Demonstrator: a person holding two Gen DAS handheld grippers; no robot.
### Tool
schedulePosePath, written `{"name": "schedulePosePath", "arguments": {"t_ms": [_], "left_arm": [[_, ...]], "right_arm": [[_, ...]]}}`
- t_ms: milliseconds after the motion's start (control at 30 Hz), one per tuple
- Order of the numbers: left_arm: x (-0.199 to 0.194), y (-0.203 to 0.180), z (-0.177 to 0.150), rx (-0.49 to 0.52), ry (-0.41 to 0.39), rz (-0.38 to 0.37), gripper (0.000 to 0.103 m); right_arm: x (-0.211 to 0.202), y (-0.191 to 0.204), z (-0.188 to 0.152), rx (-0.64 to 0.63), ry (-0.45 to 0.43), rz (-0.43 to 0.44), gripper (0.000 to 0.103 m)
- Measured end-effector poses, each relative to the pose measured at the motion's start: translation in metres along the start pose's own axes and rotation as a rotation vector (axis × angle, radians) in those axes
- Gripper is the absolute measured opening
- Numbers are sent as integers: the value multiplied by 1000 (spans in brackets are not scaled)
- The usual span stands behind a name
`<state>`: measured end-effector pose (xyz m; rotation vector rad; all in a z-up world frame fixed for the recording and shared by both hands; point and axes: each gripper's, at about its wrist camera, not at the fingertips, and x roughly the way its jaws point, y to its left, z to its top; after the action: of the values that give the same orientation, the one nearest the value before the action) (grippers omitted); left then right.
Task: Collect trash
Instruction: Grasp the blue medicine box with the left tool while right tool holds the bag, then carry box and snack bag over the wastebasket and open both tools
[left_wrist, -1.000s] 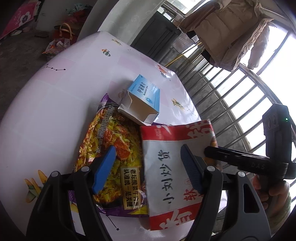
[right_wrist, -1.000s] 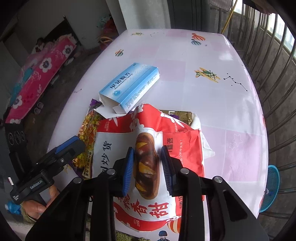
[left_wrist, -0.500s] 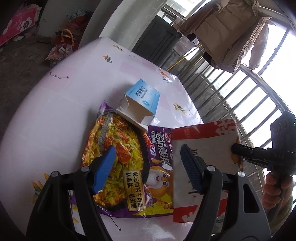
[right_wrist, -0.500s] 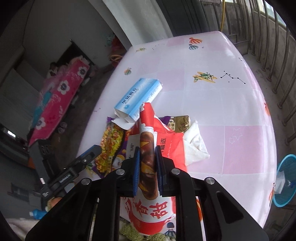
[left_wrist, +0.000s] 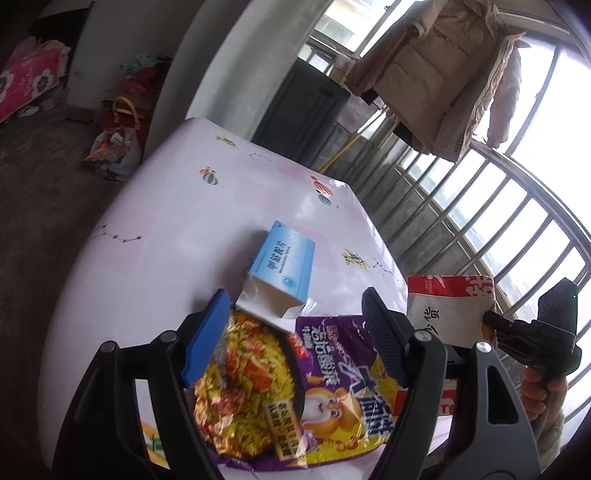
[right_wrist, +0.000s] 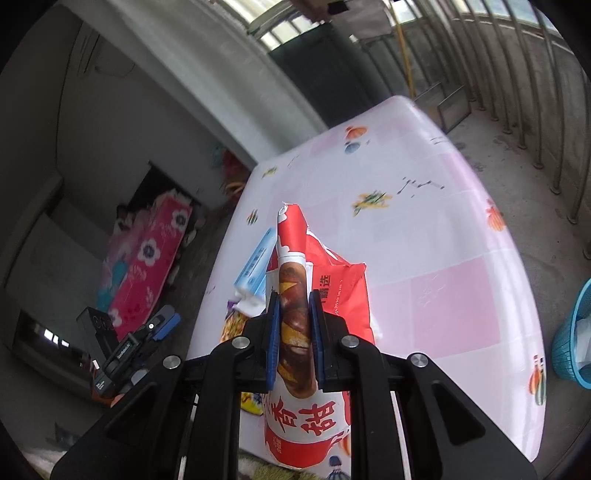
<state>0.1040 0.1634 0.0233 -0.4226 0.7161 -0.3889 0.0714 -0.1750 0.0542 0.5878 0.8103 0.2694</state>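
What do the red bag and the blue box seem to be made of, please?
Red bag: likely thin glossy plastic film; it creases and folds where the right gripper pinches it.
Blue box: apparently coated cardboard; flat stiff panels and a torn white flap.

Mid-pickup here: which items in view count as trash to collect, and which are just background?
Job:
red snack bag, in right gripper
purple noodle wrapper
blue carton
blue bin

Background:
hanging coat
floral bedding
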Motion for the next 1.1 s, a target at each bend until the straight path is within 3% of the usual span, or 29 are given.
{"name": "schedulePosePath", "arguments": {"t_ms": [167,500,800,1100], "left_arm": [[46,-17,25,84,80,-7,84],[154,-10,38,180,288,164,85],[189,-2,38,196,354,188,84],[199,-2,29,199,371,198,71]], "right_arm": [[10,-15,13,47,-14,-37,16],[43,-26,31,93,18,-62,16],[60,-35,35,135,55,-70,16],[64,-39,37,164,67,-64,16]]}}
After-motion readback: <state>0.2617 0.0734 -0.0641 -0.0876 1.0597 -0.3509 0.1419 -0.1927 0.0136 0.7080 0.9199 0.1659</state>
